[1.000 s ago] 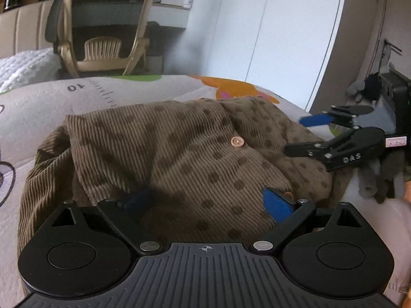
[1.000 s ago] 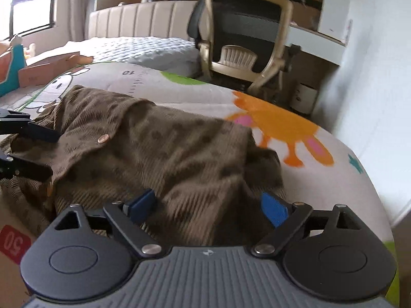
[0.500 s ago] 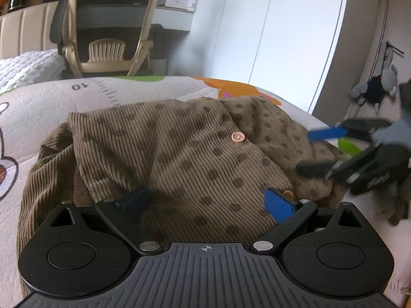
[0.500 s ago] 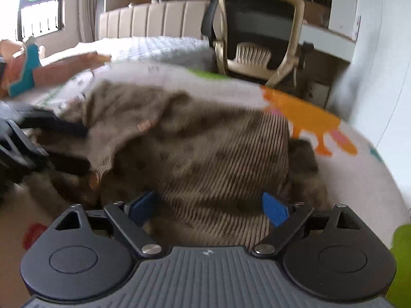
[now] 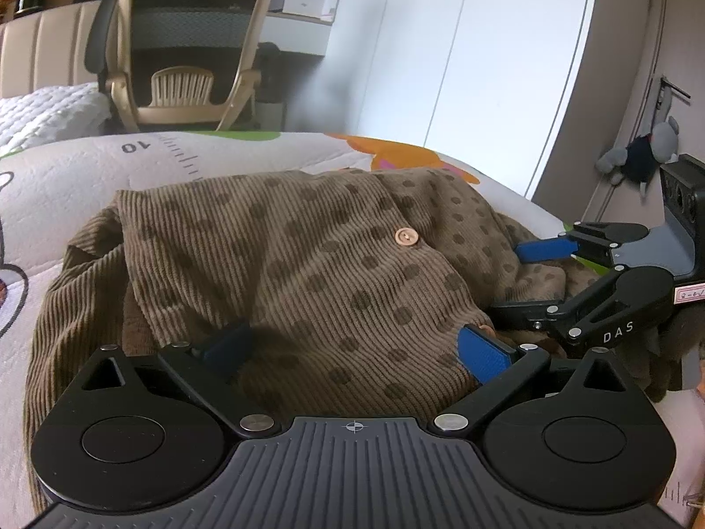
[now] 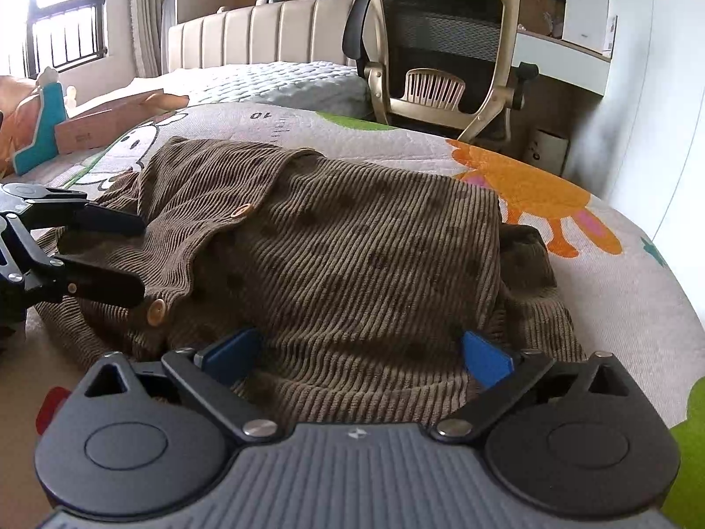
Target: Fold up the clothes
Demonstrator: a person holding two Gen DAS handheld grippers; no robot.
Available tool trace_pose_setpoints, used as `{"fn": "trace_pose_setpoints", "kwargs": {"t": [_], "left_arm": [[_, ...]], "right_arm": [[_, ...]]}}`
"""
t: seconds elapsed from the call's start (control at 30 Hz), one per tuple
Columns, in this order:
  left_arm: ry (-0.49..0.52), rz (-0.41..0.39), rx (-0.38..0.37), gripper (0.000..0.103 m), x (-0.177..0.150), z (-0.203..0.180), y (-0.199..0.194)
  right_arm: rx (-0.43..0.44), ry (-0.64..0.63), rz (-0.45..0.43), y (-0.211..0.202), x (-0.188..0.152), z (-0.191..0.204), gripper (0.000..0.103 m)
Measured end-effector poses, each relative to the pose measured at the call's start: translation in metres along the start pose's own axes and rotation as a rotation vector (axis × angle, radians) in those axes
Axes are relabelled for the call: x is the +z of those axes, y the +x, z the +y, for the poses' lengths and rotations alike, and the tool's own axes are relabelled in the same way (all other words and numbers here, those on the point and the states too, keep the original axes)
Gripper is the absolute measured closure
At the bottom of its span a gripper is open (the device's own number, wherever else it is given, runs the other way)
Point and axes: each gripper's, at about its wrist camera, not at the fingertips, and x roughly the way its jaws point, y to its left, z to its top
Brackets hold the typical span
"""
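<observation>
A brown corduroy cardigan [image 5: 308, 273] with dark dots and tan buttons lies bunched and partly folded on a printed play mat [image 5: 88, 176]. My left gripper [image 5: 352, 348] is open, its blue pads spread over the garment's near edge. My right gripper [image 6: 357, 352] is open too, straddling the near edge of the cardigan [image 6: 352, 255]. In the left wrist view the right gripper [image 5: 524, 277] reaches in from the right, jaws apart around a fold of the cloth. In the right wrist view the left gripper [image 6: 119, 255] sits at the garment's left side, near a button [image 6: 156, 311].
An office chair [image 6: 440, 53] and a desk stand behind the mat, with a bed [image 6: 273, 79] to the left. A cardboard box [image 6: 110, 123] and a teal toy [image 6: 39, 132] rest at the mat's far left. A plush toy [image 5: 639, 154] hangs by a door at the right.
The right gripper swung out and came back to the cardigan's right side, its jaws now straddling a fold. The left gripper stayed nearly still.
</observation>
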Motion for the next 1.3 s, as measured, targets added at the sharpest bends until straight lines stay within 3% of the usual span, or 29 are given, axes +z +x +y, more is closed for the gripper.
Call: {"fn": "trace_pose_setpoints", "kwargs": {"t": [0.33,0.53,0.67,0.87,0.97,1.07,1.17,1.23,1.3], "left_arm": [[-0.009,0.014,0.034,0.0,-0.006,-0.004,-0.007],[0.042,0.05,0.076,0.0,-0.018,-0.017,-0.023],[0.088,0.081,0.096,0.0,-0.025,-0.023,-0.031],[0.089,0.109,0.073,0.0,-0.026,-0.017,-0.043],[-0.026,0.109,-0.003,0.0,-0.015,-0.002,-0.057],[-0.079,0.033,-0.065,0.0,0.008,0.013,-0.072],[-0.141,-0.049,-0.077,0.0,0.04,0.03,-0.065],[-0.216,-0.065,-0.085,0.0,0.06,0.046,-0.048],[-0.294,-0.024,-0.097,0.0,0.073,0.063,-0.02]], "right_arm": [[-0.014,-0.007,0.002,0.001,-0.001,0.001,0.0],[-0.008,-0.008,0.003,0.0,-0.001,0.0,0.0],[0.051,0.032,0.029,-0.004,-0.002,-0.009,0.0],[0.099,-0.038,0.072,-0.018,-0.001,-0.012,0.0],[0.089,-0.031,0.003,-0.039,0.013,-0.019,0.0],[0.042,0.007,-0.098,-0.049,0.046,-0.029,0.0],[-0.094,0.016,-0.115,-0.022,0.079,-0.037,0.0],[-0.153,0.01,-0.075,0.009,0.093,-0.045,0.0],[-0.231,-0.009,0.013,0.049,0.092,-0.049,0.0]]}}
